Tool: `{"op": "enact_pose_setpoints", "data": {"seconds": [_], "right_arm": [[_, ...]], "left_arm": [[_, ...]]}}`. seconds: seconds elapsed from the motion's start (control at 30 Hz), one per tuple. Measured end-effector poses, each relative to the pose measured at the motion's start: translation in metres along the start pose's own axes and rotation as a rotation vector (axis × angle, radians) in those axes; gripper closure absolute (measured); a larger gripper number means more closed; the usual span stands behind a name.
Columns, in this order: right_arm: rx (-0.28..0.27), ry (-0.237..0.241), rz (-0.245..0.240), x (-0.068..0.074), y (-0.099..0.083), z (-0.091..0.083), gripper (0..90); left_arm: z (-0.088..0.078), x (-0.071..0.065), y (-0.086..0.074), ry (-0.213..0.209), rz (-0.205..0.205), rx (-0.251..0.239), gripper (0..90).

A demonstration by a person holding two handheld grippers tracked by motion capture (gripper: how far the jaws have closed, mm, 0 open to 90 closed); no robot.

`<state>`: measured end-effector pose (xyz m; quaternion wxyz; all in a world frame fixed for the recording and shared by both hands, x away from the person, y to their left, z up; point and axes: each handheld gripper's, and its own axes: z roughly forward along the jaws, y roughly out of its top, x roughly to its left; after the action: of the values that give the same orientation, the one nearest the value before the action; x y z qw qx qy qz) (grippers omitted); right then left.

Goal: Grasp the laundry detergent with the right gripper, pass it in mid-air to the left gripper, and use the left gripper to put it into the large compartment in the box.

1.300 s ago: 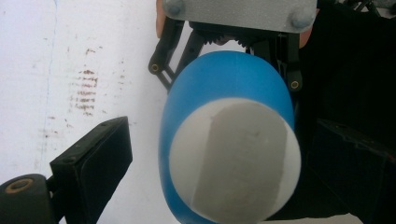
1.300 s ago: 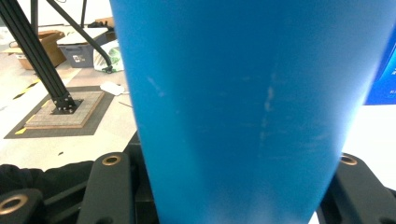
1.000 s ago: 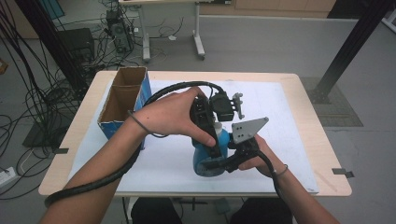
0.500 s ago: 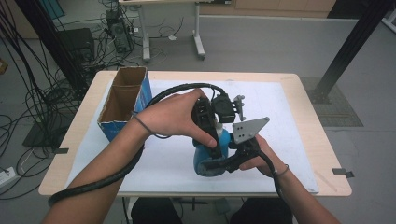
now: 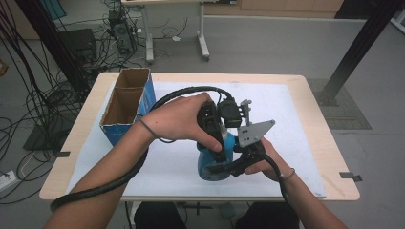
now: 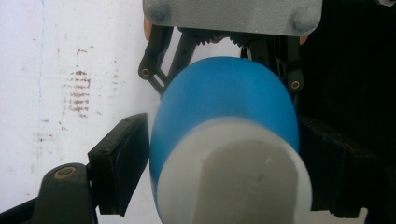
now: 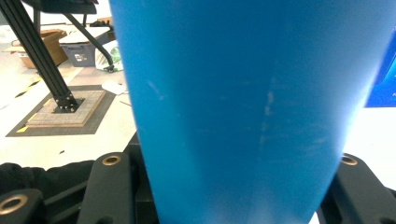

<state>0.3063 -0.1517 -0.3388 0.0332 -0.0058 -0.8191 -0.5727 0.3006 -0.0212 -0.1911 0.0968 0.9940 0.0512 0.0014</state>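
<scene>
Seen from above: a blue cup lying on its side on the white sheet of the worktop, near the 6 o'clock edge, with its base turned toward the person. At its 12 o'clock side, the left claw, gripped by the left hand, reaching down over the cup. At its 3 o'clock side, the right claw, held low by the right hand, with the grey plate standing above it. In the left gripper view, the blue cup between both black jaws, white base facing the camera; left jaw touching the cup's wall, so pinching it. In the right gripper view, the cup's blue wall rising between both jaws and touching them, also pinched. At 10 o'clock on the worktop, an open cardboard box with blue sides, well apart from the cup.
</scene>
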Motion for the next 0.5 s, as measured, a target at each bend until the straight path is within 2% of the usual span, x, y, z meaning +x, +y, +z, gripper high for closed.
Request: {"op": "enact_pose_setpoints", "data": {"seconds": [0.2,0.5], "right_arm": [[0.001,0.0,0.001,0.0001,0.0,0.0003,43.2],[0.003,-0.001,0.0,0.0004,0.0,0.0001,43.3]], "left_arm": [[-0.0002,-0.0004,0.0008,-0.001,0.007,0.004,27.0],[-0.0015,-0.0007,0.0011,-0.001,0.003,-0.018,31.7]]}}
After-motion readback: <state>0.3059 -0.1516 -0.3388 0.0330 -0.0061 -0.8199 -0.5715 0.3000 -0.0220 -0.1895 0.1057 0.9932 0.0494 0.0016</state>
